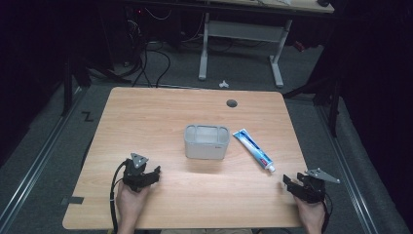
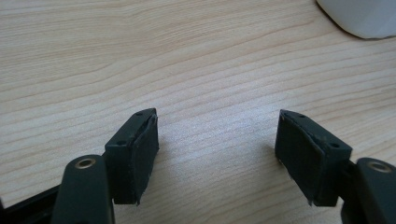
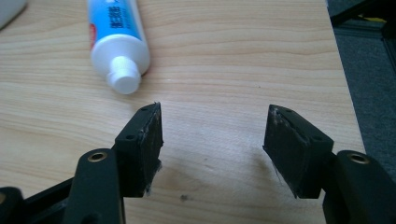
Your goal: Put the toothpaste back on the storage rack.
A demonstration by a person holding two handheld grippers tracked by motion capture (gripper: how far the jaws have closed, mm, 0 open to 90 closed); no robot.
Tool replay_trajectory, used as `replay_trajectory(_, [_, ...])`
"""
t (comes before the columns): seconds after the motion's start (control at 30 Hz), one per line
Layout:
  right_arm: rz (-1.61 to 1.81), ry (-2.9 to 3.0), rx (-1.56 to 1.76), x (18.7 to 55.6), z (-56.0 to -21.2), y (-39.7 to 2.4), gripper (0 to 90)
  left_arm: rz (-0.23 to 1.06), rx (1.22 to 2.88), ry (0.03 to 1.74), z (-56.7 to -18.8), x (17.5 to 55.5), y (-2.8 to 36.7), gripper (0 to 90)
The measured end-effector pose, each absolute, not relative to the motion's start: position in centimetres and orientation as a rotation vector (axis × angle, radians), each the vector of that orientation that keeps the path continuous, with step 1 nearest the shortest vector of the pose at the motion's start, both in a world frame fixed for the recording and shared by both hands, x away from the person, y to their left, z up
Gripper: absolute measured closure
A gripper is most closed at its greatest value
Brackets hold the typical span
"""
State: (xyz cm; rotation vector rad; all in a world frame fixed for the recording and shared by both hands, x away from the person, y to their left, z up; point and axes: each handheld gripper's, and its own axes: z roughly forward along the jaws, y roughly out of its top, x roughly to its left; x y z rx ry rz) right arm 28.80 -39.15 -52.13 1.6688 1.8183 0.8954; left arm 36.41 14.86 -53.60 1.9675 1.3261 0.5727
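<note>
- Tube (image 1: 253, 151): toothpaste, lying flat right of centre in the high view, slanted, cap toward lower right. We take it as the thing in hand, since it is nearest the right gripper (image 1: 288, 183).
- In the right gripper view the tube (image 3: 116, 37) sits upper left, cap end just above and left of the left jaw; no contact, nothing between the jaws.
- Right gripper (image 3: 212, 140): jaws spread wide and empty. We read that width as readiness for a grasp across the tube's body.
- We judge the right gripper's aim slightly off: the gap faces bare table (image 3: 243, 56) to the right of the cap, so a shift toward the tube looks needed first.
- Bin (image 1: 206, 142): white, open-topped, centre of the high view, just left of the tube and apart from it. Likely the destination, given how close it stands.
- Left gripper (image 1: 146, 176): lower left of the high view, held low over the table (image 1: 156, 112). In its own view the left gripper (image 2: 217, 144) has jaws parted, empty, over bare wood; a corner of the bin (image 2: 359, 16) shows upper right.
- We read the left gripper as parked, out of the way.
</note>
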Motion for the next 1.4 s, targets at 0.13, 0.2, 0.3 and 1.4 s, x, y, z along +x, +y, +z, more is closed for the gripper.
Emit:
replay_trajectory(0.13, [0.924,1.827,1.633,28.1,-51.6,-38.5,36.7,0.572,1.967,1.326,-53.6,36.4,14.9,30.7])
replay_trajectory(0.2, [0.935,1.841,1.605,27.8,-51.2,-37.9,36.8,0.576,1.968,1.326,-53.6,36.4,14.8,30.8])
replay_trajectory(0.3, [0.936,1.85,1.586,27.6,-51.0,-37.6,38.0,0.574,1.967,1.326,-53.6,36.4,14.8,31.0])
replay_trajectory(1.4, [0.985,1.959,1.425,32.8,-47.3,-33.2,40.5,0.568,1.959,1.329,-53.6,36.5,14.9,31.1])
